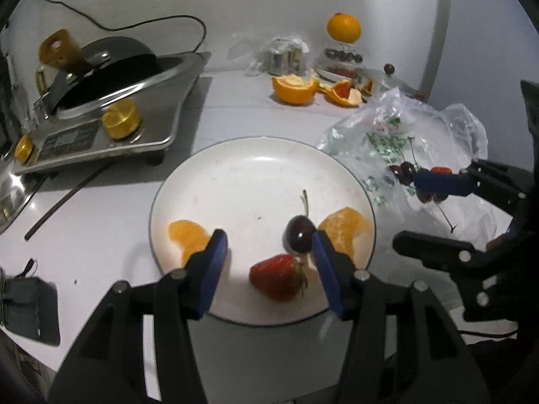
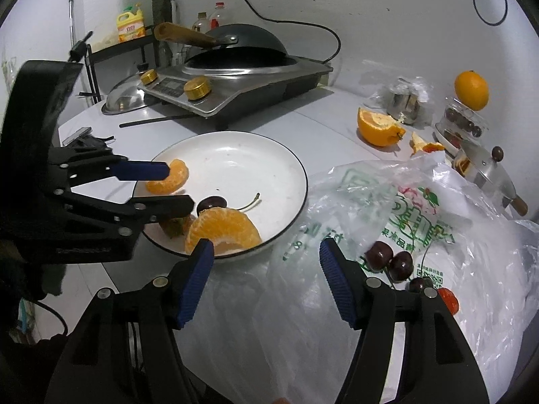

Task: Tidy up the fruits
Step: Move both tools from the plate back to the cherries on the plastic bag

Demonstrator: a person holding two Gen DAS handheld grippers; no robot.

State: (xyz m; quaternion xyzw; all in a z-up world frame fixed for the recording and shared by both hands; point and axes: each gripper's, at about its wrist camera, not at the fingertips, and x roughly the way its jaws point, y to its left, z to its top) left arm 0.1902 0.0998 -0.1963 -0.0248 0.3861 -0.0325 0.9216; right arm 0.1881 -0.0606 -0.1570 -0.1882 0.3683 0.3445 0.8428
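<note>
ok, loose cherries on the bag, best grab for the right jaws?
Take the nearest cherry across its round body from above, jaws straddling it. Its stem trails off over the plastic bag, and a second cherry touches its right side.

Plate [image 1: 235,168] at table centre. On plate: orange segment [image 1: 188,237] at left, cherry [image 1: 298,235] just left of second orange segment [image 1: 347,229], strawberry [image 1: 278,281] in front of cherry. Plastic bag [image 1: 387,141] right of plate, cherries [image 1: 402,171] on it. Cooker [image 1: 111,128] behind-left. Orange half [image 1: 294,87] behind plate.
</note>
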